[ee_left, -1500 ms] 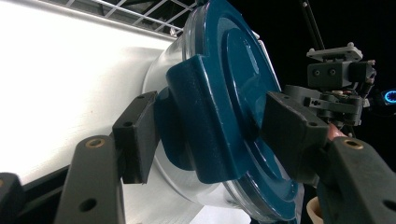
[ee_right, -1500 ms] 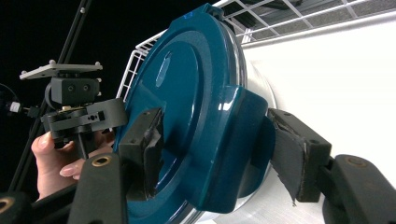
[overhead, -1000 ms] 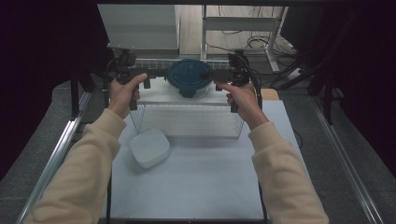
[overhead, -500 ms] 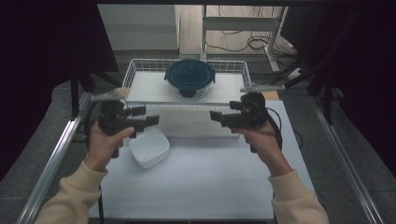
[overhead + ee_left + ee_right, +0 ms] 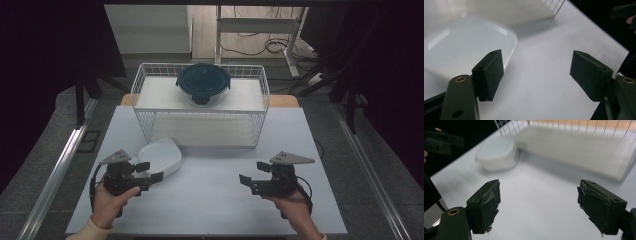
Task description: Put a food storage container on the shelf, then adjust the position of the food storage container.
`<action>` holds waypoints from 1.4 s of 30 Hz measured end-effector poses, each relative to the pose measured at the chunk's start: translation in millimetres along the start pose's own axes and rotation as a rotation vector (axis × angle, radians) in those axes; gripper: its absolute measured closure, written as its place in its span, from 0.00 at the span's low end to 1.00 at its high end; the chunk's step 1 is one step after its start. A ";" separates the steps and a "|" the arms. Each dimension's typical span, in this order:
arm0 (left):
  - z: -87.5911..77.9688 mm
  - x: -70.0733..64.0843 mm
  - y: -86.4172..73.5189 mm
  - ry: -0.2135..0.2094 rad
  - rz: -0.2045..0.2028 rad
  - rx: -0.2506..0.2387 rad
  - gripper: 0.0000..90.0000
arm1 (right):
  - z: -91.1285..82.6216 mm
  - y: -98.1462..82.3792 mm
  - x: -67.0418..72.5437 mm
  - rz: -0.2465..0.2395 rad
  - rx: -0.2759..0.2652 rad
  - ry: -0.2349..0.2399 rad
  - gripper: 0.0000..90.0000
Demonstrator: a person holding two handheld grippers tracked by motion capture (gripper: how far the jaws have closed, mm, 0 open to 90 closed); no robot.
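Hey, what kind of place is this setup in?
Probably a lab or recording workspace, not a home: a white table on a metal frame, dark curtains around it, loose cables on the floor behind, and handheld grippers.

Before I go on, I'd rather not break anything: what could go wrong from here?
The left tool, open and empty, sits right beside the white dish; a careless move could shove it against the wire basket. The round lidded container sits high on the basket's raised shelf, so a bump to the basket might shake it.
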State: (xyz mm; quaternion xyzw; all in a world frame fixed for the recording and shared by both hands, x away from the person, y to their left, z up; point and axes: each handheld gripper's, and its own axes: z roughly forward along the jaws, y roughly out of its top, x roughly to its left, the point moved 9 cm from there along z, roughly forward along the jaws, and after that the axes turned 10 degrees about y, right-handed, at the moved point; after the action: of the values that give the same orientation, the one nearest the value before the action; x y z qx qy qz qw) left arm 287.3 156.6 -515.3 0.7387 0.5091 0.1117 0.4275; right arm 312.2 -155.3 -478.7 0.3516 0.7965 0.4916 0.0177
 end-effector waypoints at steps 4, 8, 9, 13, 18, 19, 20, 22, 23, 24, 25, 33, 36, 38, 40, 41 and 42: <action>4.8 4.4 -14.7 0.022 -0.002 0.029 0.29 | 0.7 -16.0 -4.4 0.004 0.018 -0.021 0.21; 5.9 8.0 -22.6 0.040 0.005 0.042 0.29 | 9.7 -33.9 -6.6 0.021 0.058 -0.024 0.21; 5.9 8.0 -22.6 0.040 0.005 0.042 0.28 | 9.7 -33.9 -6.6 0.021 0.058 -0.024 0.21; 5.4 4.7 -22.2 0.053 0.034 0.040 0.28 | 8.7 -29.9 -3.8 -0.001 0.052 -0.028 0.22; 5.6 4.0 -23.0 0.062 0.044 0.046 0.27 | 0.6 -24.8 -7.6 -0.004 0.029 -0.044 0.22; 5.3 4.1 -22.6 0.066 0.046 0.045 0.27 | 0.6 -24.8 -7.6 -0.004 0.029 -0.044 0.22; 3.9 4.5 -20.5 0.077 0.050 0.039 0.26 | -1.6 -23.7 -9.1 0.001 0.021 -0.046 0.22; 2.4 3.9 -18.1 0.071 0.047 0.030 0.26 | -3.3 -22.8 -9.8 -0.001 0.018 -0.050 0.22; 2.4 3.9 -18.1 0.071 0.047 0.030 0.26 | -3.3 -22.8 -9.8 -0.001 0.018 -0.050 0.22; 1.4 3.1 -16.4 0.063 0.040 0.018 0.27 | -4.5 -22.7 -9.9 -0.001 0.019 -0.050 0.23; 1.4 3.1 -16.4 0.063 0.040 0.018 0.27 | -4.8 -23.1 -10.3 -0.002 0.020 -0.050 0.23; -3.1 9.7 -12.1 0.077 0.037 0.011 0.30 | -6.9 -23.5 -14.7 0.007 0.023 -0.060 0.23; -6.7 17.9 -6.0 0.097 0.020 0.008 0.31 | -9.3 -21.8 -14.1 0.007 0.018 -0.060 0.23; -8.6 28.2 3.7 0.116 0.001 0.002 0.33 | -11.2 -21.0 -13.6 0.006 0.017 -0.055 0.23; -8.4 30.8 6.8 0.118 -0.004 0.002 0.35 | -12.5 -20.9 -14.6 0.010 0.016 -0.056 0.23; -7.2 34.9 13.8 0.123 -0.007 0.001 0.36 | -12.9 -21.2 -15.7 0.008 0.015 -0.057 0.23; -6.7 36.3 16.7 0.124 -0.006 0.002 0.37 | -13.2 -21.8 -16.6 0.009 0.017 -0.059 0.23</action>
State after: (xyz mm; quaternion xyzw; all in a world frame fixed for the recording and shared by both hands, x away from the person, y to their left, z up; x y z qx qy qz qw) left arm 310.9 188.9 -508.6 0.7292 0.5368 0.1554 0.3949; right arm 307.9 -181.0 -494.5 0.3696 0.7983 0.4741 0.0359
